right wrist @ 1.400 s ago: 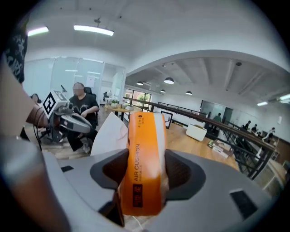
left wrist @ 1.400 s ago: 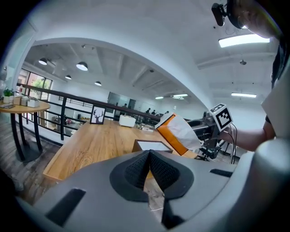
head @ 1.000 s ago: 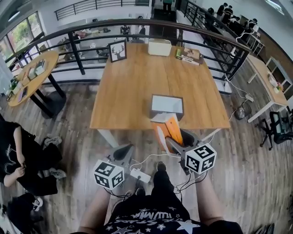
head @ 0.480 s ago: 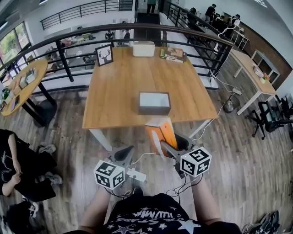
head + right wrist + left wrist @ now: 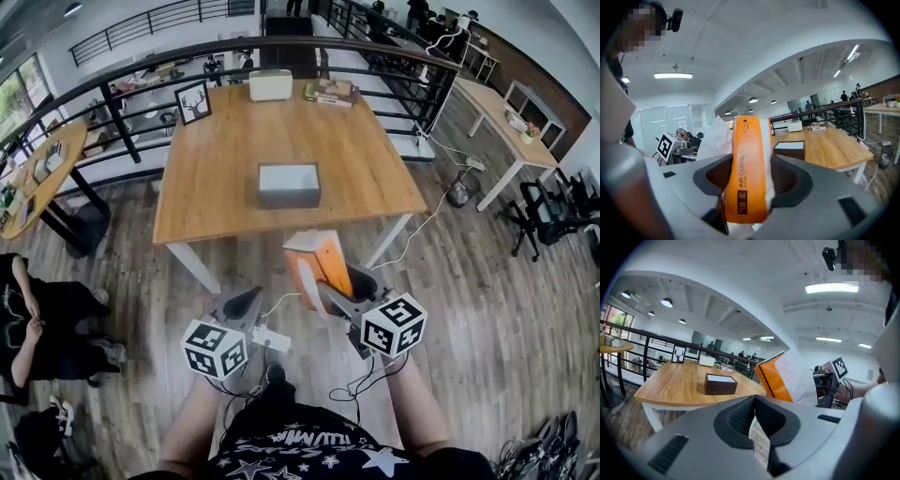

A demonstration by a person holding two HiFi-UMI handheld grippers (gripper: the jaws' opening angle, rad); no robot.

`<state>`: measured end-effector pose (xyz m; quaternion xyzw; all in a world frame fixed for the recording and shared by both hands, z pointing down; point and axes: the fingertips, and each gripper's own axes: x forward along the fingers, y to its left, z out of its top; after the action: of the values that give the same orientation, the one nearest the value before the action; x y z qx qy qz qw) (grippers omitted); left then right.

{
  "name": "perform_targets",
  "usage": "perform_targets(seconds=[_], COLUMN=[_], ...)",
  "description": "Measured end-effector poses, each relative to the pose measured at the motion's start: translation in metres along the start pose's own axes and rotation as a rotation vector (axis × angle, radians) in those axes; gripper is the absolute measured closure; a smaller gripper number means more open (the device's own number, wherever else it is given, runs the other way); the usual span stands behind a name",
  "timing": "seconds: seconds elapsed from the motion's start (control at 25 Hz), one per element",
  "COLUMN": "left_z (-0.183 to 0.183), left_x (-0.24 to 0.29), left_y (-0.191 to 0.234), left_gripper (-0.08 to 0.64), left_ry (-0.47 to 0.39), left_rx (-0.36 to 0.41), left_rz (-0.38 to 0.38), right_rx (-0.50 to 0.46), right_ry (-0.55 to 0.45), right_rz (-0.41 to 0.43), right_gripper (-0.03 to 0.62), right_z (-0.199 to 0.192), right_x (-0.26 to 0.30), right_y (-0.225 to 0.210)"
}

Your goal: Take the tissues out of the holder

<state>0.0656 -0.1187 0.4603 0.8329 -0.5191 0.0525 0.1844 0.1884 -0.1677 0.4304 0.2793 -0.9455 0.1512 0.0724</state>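
My right gripper has its fingers clamped on the orange tissue pack, centre frame, well clear of the holder on the bench. My left gripper is pinched together, empty. Removal looks done; next I need a spot to set the pack down.

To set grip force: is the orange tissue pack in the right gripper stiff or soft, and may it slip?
Probably soft and light: the orange tissue pack in the right gripper is film-wrapped paper with a white sheet sticking out. The glossy wrap may slip.

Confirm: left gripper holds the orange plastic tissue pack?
No, the orange tissue pack sits in the right gripper; left gripper shut, empty.
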Motion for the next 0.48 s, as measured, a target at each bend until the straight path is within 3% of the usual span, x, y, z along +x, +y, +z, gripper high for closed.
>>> perform_targets(seconds=[0.28, 0.48], left_z=[-0.031, -0.026], left_x=[-0.028, -0.039], left_y=[-0.087, -0.106], left_gripper=[0.546, 0.546], left_ry=[0.023, 0.002], left_rx=[0.003, 0.013], left_rz=[-0.005, -0.006], right_rx=[0.005, 0.007], right_ry=[0.01, 0.017], right_rz=[-0.004, -0.019], right_gripper=[0.337, 0.337], right_z=[-0.033, -0.037], right_x=[-0.087, -0.113], right_y=[0.019, 0.025])
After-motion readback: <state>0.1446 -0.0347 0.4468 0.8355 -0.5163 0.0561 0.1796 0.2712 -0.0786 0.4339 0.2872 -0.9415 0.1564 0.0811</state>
